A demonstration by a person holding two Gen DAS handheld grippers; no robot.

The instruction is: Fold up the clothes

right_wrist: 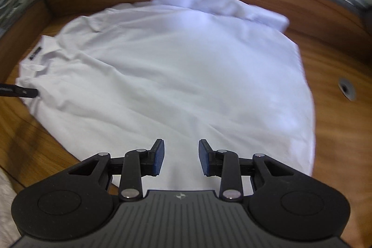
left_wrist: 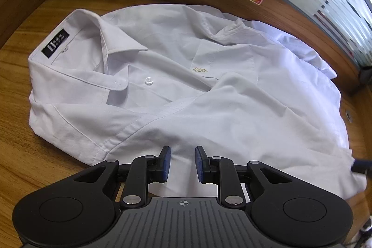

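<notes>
One white collared shirt (left_wrist: 186, 90) lies partly folded and creased on the wooden surface (left_wrist: 28, 122), black neck label (left_wrist: 55, 42), one button (left_wrist: 148, 81) and gold chest embroidery (left_wrist: 199, 70) showing, with two claws above its near edge, left claw (left_wrist: 182, 164) and right claw (right_wrist: 181, 157) both narrowly parted, empty.

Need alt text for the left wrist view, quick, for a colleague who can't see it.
A white collared shirt lies partly folded on a wooden desk, its collar and black neck label at upper left. The left gripper hovers open over its near edge.
</notes>
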